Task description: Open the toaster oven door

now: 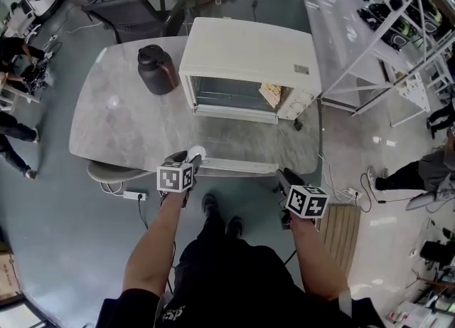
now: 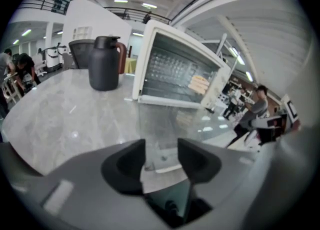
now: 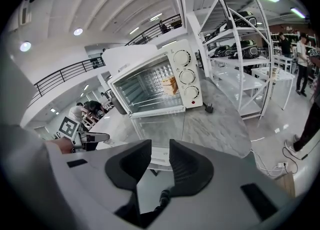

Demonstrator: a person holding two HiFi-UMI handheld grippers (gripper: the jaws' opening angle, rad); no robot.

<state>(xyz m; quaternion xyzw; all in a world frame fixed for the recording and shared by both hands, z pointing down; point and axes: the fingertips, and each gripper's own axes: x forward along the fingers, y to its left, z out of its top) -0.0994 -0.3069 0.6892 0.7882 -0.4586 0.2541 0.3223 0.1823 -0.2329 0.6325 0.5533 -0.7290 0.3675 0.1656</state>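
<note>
The white toaster oven [image 1: 249,49] stands on the grey marble table [image 1: 121,127], and its glass door [image 1: 234,145] lies folded down nearly flat toward me. Its white handle [image 1: 238,166] runs along the door's near edge. My left gripper [image 1: 192,160] is at the handle's left end; in the left gripper view the white bar [image 2: 161,168] sits between both jaws, which are shut on it. My right gripper [image 1: 286,176] hangs just right of the door's near corner, jaws open with a narrow gap and nothing between them. In the right gripper view the oven [image 3: 150,82] and door [image 3: 160,131] lie ahead.
A black jug [image 1: 156,69] stands left of the oven. Something light brown [image 1: 271,94] sits inside the oven at its right. White metal shelving [image 1: 384,28] stands to the right, and a power strip [image 1: 134,195] lies on the floor under the table's edge. People stand around the room.
</note>
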